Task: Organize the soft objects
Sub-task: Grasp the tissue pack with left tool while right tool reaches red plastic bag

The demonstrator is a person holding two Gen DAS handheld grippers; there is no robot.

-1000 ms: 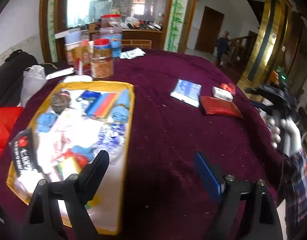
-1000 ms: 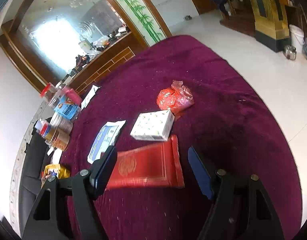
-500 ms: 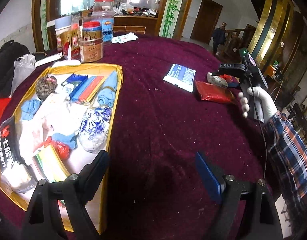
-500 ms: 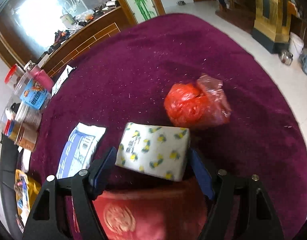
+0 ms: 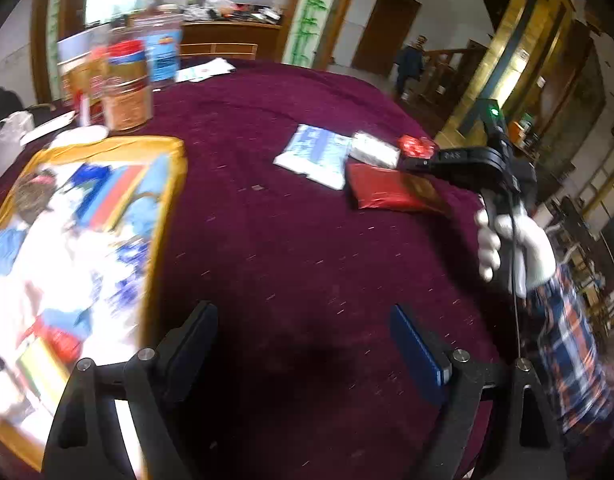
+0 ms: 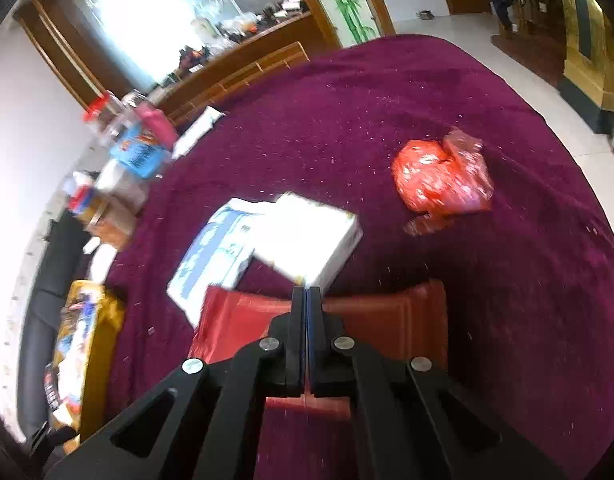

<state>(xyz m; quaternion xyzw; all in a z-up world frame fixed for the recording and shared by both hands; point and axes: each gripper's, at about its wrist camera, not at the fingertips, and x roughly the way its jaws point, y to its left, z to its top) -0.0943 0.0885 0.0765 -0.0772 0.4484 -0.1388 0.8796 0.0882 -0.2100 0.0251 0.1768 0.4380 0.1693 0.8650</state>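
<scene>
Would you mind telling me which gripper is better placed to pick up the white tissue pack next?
The right gripper: its shut tips sit right at the edge of the white tissue pack, above the red packet. The left gripper hangs open over bare tablecloth, well short of the pack.

I see a maroon tablecloth [image 6: 387,120], a red packet [image 6: 379,320], a white tissue pack [image 6: 307,232], a blue-and-white pouch [image 6: 211,256], a crinkled red bag [image 6: 439,176] and a yellow-rimmed tray [image 5: 175,184].
</scene>
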